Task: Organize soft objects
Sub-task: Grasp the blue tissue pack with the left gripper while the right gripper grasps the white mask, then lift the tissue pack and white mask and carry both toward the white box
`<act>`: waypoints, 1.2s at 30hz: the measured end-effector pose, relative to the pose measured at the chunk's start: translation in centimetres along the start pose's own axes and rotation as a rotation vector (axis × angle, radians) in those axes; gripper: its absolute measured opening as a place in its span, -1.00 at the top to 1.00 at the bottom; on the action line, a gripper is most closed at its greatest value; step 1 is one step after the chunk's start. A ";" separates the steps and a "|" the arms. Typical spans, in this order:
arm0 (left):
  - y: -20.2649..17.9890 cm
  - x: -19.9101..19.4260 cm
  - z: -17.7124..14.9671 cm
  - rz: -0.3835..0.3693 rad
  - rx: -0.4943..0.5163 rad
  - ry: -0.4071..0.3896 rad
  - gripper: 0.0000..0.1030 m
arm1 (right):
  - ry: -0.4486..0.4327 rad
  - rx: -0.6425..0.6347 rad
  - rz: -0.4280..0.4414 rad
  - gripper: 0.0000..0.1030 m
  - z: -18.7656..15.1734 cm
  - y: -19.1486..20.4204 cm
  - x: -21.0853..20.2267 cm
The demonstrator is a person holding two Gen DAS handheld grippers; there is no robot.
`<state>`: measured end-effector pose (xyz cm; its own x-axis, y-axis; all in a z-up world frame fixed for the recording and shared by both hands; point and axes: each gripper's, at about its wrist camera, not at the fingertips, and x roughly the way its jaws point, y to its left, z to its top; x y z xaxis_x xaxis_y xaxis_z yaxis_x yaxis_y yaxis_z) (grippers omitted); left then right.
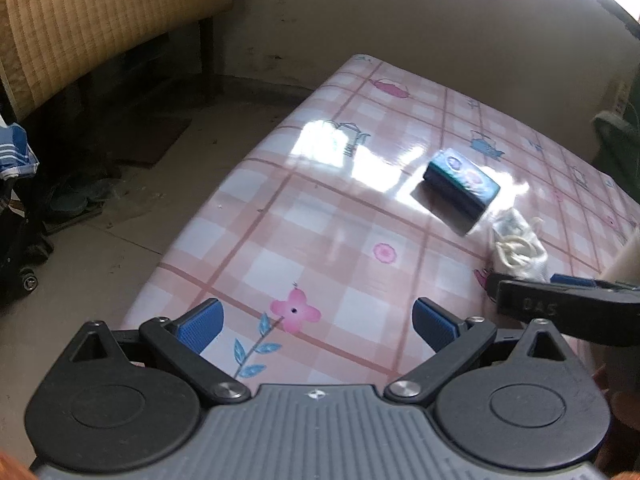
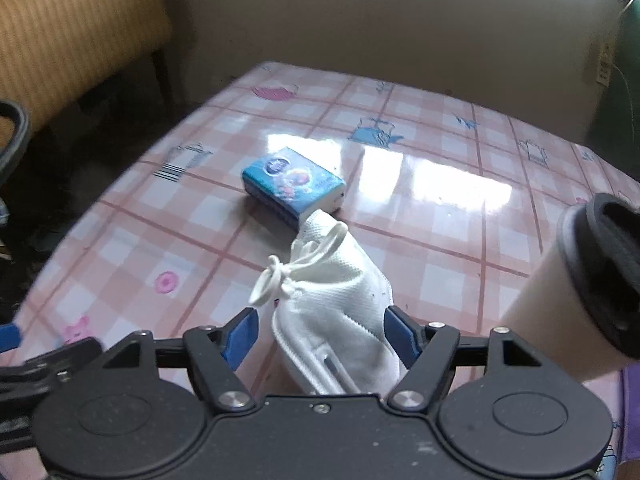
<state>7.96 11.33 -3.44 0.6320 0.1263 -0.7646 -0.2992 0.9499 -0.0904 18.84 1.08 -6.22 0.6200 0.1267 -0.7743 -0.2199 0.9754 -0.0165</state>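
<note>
Nearest the right wrist camera, the right gripper [image 2: 320, 334] stands with its jaws spread wide, and a white face mask [image 2: 336, 304] lies on the table between the two blue pads [image 2: 240, 336]. The right-hand pad sits against the mask's edge, the left-hand pad is a little apart from it, so the mask is bracketed but not pinched. The mask's ear loops [image 2: 276, 280] are bunched in a knot on its top. Just beyond the mask, touching or almost touching its far tip, a blue tissue pack [image 2: 294, 184] lies flat on the pink checked tablecloth [image 2: 440, 216]. At the right edge of this view a beige cup with a black lid [image 2: 572, 280] leans into frame, tilted.

From the left wrist camera, the left gripper [image 1: 316, 320] is wide open too, with nothing between its fingers; below it is only cloth printed with a pink flower [image 1: 296, 312]. To its right the black arm of the right gripper [image 1: 560, 304] reaches in, with the mask [image 1: 516, 248] just past it and the tissue pack [image 1: 460, 182] farther on. Beyond the table edge are a tiled floor [image 1: 120, 224] and a woven tan chair back [image 1: 100, 20] against the wall
</note>
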 end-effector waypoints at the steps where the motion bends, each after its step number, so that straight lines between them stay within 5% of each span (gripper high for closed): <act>1: 0.1 0.3 0.1 0.000 -0.001 0.000 -1.00 | 0.003 -0.015 -0.016 -0.66 0.0 0.2 0.6; 5: -0.3 1.3 0.8 -0.017 0.018 0.001 -1.00 | -0.017 -0.023 -0.023 -0.64 -0.1 -0.1 1.8; 6: -0.6 1.4 1.1 -0.024 0.024 -0.005 -1.00 | -0.024 -0.011 -0.012 -0.40 -0.2 -0.4 1.8; 9: -1.7 2.0 2.2 -0.050 0.060 -0.028 -1.00 | -0.043 0.002 -0.001 -0.09 -0.6 -1.3 1.0; 20: -9.8 7.2 6.7 -0.228 0.404 -0.147 -1.00 | -0.068 0.072 0.070 -0.10 -5.1 -5.6 -4.9; 28: -13.0 12.4 7.3 -0.206 0.570 -0.084 -0.94 | -0.078 0.108 0.088 -0.10 -6.1 -7.3 -6.3; 31: -12.9 12.5 7.8 -0.230 0.503 -0.092 -0.59 | -0.091 0.119 0.095 -0.10 -5.9 -7.6 -6.6; 36: -12.9 10.8 7.2 -0.191 0.466 -0.110 -0.48 | -0.104 0.126 0.111 -0.10 -5.8 -7.7 -7.4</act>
<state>23.76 2.49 -5.92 0.7233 -0.0569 -0.6882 0.1640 0.9822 0.0912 11.58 -8.43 -4.06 0.6730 0.2458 -0.6976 -0.1987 0.9686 0.1496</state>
